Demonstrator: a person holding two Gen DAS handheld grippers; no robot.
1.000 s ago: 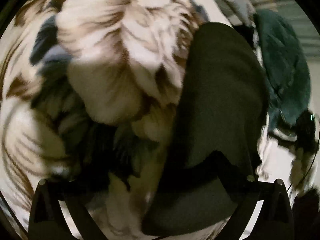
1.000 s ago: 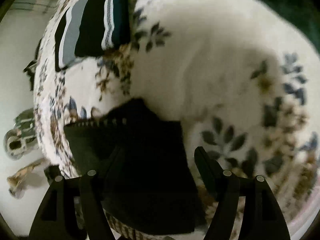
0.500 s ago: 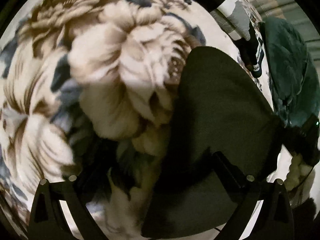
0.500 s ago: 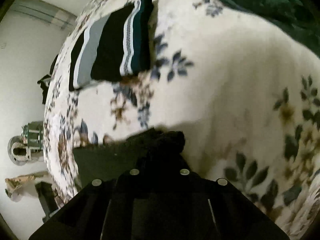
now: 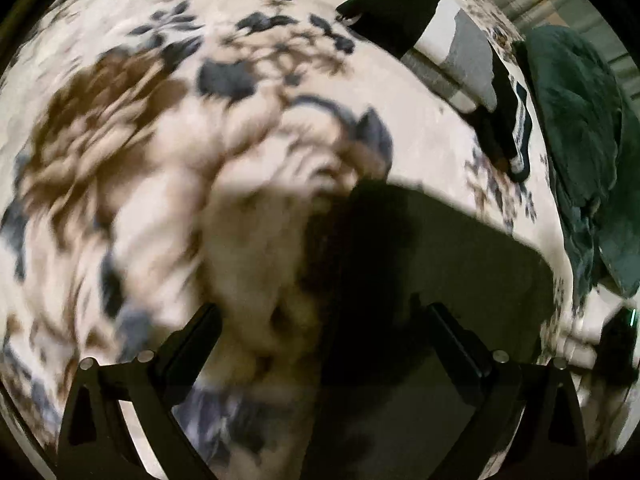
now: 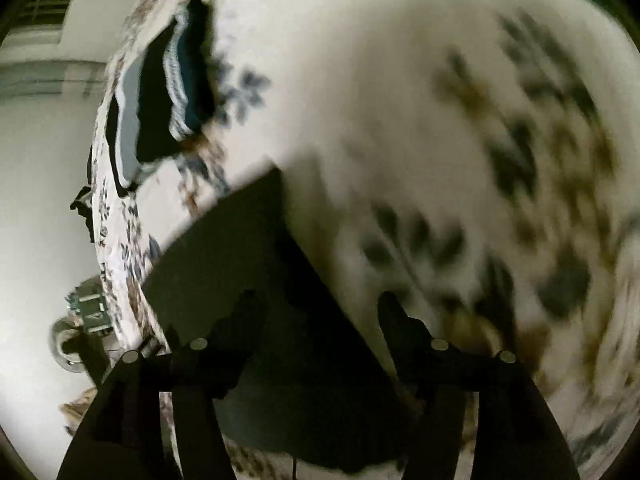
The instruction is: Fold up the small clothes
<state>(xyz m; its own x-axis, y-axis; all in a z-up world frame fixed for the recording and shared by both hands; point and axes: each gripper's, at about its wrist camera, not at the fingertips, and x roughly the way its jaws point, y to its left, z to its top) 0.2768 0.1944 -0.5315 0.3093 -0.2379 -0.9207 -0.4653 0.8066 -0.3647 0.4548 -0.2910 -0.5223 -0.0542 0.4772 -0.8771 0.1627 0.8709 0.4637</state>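
A small dark garment (image 5: 448,240) lies flat on the flower-patterned bed cover (image 5: 160,160). In the left wrist view my left gripper (image 5: 320,328) hangs open above the garment's left edge, its right finger (image 5: 456,340) over the cloth and its left finger over the cover. In the right wrist view the same garment (image 6: 240,252) lies under my right gripper (image 6: 320,316). Its jaws are opening, and the cloth lies beneath and between the fingers without being pinched. Both views are blurred by motion.
A folded stack of striped black, white and teal clothes (image 5: 440,40) (image 6: 168,96) lies farther back on the bed. A dark green heap of cloth (image 5: 580,140) lies at the bed's right side. The bed's edge and pale floor with small objects (image 6: 88,312) show on the left.
My right gripper shut on the garment's edge half a second ago and has now opened off it. My left gripper has lifted away, so the garment looks smaller and flatter.
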